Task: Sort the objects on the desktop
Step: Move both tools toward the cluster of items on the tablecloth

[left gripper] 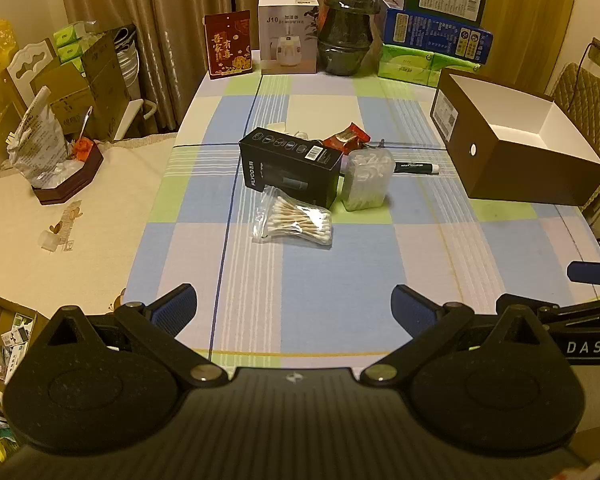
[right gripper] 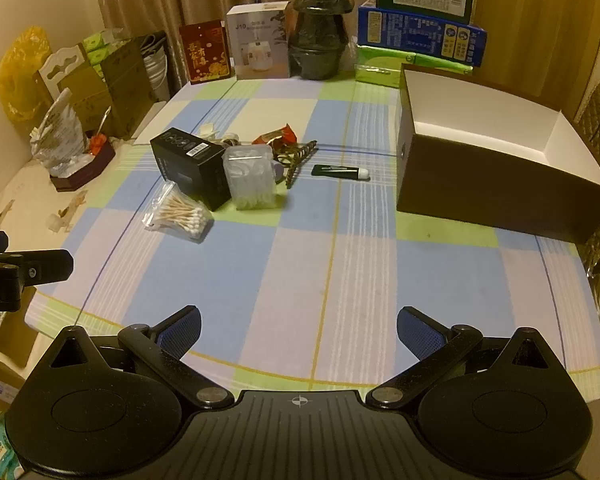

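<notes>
A cluster of small objects lies mid-table: a black box (left gripper: 290, 170) (right gripper: 190, 166), a bag of cotton swabs (left gripper: 296, 222) (right gripper: 180, 216), a clear swab tub (left gripper: 366, 180) (right gripper: 252, 176), a red packet (left gripper: 346, 138) (right gripper: 278, 136), a black tube (left gripper: 416, 167) (right gripper: 340, 171) and a brown hair clip (right gripper: 298, 158). An open brown box (left gripper: 512, 144) (right gripper: 496, 152) with a white inside stands to the right. My left gripper (left gripper: 294, 312) and right gripper (right gripper: 298, 334) are both open and empty, above the near table edge, well short of the cluster.
Along the far edge stand a red card (left gripper: 228, 46), a white humidifier box (left gripper: 288, 36), a dark wrapped pot (left gripper: 348, 24) and stacked blue and green boxes (left gripper: 436, 32). A low side table at left holds a dark tray (left gripper: 70, 180) with a bag.
</notes>
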`<action>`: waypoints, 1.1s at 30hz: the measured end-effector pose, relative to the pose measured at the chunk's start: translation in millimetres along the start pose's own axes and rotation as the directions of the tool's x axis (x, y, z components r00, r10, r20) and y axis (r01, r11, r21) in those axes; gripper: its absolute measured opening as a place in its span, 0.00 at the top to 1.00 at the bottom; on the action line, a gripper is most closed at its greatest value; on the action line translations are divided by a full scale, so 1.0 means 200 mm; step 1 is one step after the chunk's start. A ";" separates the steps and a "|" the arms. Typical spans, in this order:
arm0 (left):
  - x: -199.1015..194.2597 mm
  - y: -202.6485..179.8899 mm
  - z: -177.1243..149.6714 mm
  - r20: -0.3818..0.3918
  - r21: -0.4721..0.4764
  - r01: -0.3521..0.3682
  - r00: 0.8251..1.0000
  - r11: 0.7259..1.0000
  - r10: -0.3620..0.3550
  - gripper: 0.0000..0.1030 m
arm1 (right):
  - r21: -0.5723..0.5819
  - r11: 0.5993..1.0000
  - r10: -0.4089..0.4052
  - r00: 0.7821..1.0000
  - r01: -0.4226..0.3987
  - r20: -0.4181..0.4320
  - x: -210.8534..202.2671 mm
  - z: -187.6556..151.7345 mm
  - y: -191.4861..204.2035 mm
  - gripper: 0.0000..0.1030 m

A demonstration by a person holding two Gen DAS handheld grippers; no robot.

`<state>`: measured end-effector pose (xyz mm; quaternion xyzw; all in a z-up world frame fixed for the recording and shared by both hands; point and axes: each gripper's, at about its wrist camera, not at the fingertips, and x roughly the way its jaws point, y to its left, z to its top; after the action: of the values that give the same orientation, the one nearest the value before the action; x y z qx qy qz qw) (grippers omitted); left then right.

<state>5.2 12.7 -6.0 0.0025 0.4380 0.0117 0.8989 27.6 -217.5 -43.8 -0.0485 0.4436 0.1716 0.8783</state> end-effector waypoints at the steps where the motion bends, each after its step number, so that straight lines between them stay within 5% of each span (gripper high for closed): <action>1: 0.00 0.00 0.00 -0.001 0.000 0.000 1.000 1.000 0.000 0.01 | -0.001 1.000 0.000 1.000 0.000 -0.001 0.00 0.00 0.00 0.02; 33: 0.09 0.03 0.05 -0.019 -0.016 0.001 1.000 1.000 -0.001 0.01 | -0.019 0.999 0.036 0.999 -0.036 -0.007 0.09 0.07 0.02 0.02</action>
<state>24.8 19.3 -14.6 -0.0051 0.4462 0.0148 0.8948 45.9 -207.1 -49.3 -0.0493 0.4455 0.1913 0.8732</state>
